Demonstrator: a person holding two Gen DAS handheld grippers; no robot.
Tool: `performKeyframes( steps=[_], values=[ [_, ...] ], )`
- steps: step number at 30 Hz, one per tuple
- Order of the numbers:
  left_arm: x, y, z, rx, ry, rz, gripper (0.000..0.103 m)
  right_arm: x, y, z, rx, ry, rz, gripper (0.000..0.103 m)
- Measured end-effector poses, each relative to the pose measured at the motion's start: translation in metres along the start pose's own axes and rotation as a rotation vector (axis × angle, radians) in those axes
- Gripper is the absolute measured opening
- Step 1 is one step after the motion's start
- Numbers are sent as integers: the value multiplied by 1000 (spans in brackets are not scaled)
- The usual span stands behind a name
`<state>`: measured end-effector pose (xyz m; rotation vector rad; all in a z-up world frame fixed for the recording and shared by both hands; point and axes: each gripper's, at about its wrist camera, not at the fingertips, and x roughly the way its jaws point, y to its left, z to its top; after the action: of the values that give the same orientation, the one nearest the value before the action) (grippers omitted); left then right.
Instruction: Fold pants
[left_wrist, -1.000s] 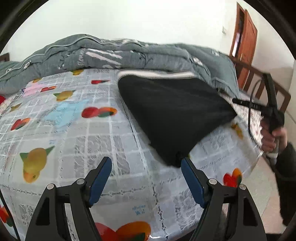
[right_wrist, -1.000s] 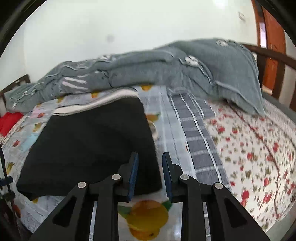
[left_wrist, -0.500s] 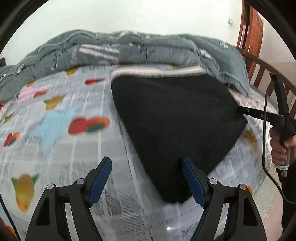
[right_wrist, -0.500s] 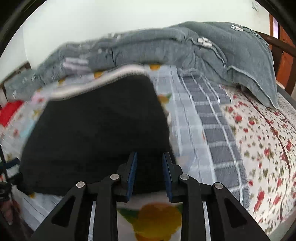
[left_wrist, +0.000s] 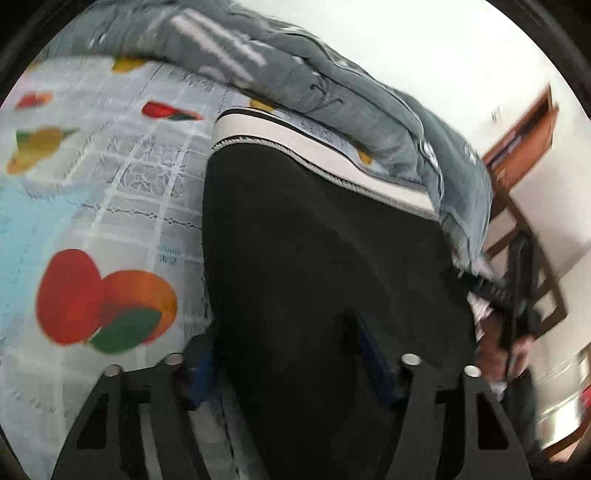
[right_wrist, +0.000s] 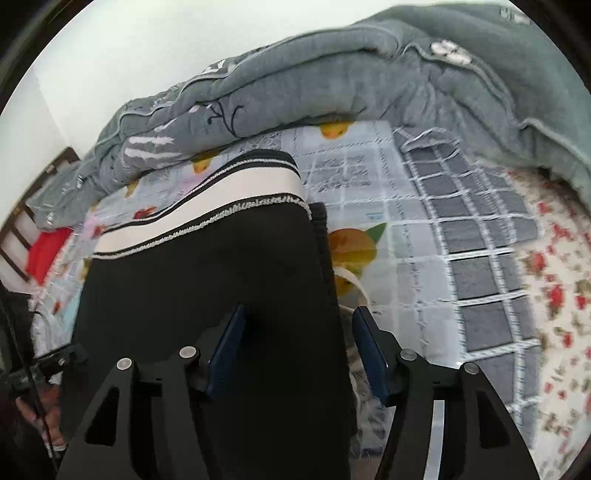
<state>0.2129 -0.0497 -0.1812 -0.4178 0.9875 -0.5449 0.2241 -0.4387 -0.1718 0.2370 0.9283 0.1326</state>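
Note:
Black pants (left_wrist: 314, 258) with a white, black-striped waistband (left_wrist: 314, 144) lie folded flat on the bed. My left gripper (left_wrist: 286, 363) hangs low over their near left part. Its jaws are closing with black cloth and the pants' left edge between them, and the pads are not seen pressing. In the right wrist view the pants (right_wrist: 207, 280) fill the left half. My right gripper (right_wrist: 299, 350) straddles their right edge with its jaws opening and the pads clear of the cloth. Each view shows the other gripper at its side: the right gripper (left_wrist: 517, 288) and the left gripper (right_wrist: 48, 362) in a hand (right_wrist: 40, 417).
A bunched grey quilt (right_wrist: 332, 85) lies along the far side of the bed. Under the pants is a fruit-print cloth (left_wrist: 92, 184). To the right lie a grey checked cloth (right_wrist: 480, 240) and a flowered sheet (right_wrist: 554, 295). A wooden door (left_wrist: 524, 144) stands at the far right.
Both grippers have moved forward and down over the pants. The left jaws have narrowed and the view has rolled. The right jaws have gone from nearly shut to wide apart.

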Motion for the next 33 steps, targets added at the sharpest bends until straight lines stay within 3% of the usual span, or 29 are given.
performKeyframes(
  steps=[3,6,11,15,19,21,22,24,30,33],
  values=[
    [7,11,10,-69,22,-16,38,8,1,1,27,9,30,54],
    [2,22,16,-104,10,-58,25,5,10,4,33,6,6,52],
    [-30,43,23,-93,-20,-54,23,-12,45,4,-52,8,31,35],
    [-73,68,28,-40,-45,16,22,-9,78,-7,-53,33,120,32],
    [-110,101,30,-34,-33,105,26,12,124,-22,-81,46,196,34],
    [-122,120,27,-39,-3,196,36,21,146,-23,-127,55,212,36],
    [-125,124,26,-33,-2,236,46,21,156,-20,-161,51,202,37],
    [-142,132,17,2,-36,324,58,19,164,-12,-168,23,166,38],
    [-171,134,5,6,-56,380,58,48,177,20,-165,2,63,54],
    [-179,127,-1,46,-73,396,58,46,177,19,-167,-23,41,39]
  ],
)
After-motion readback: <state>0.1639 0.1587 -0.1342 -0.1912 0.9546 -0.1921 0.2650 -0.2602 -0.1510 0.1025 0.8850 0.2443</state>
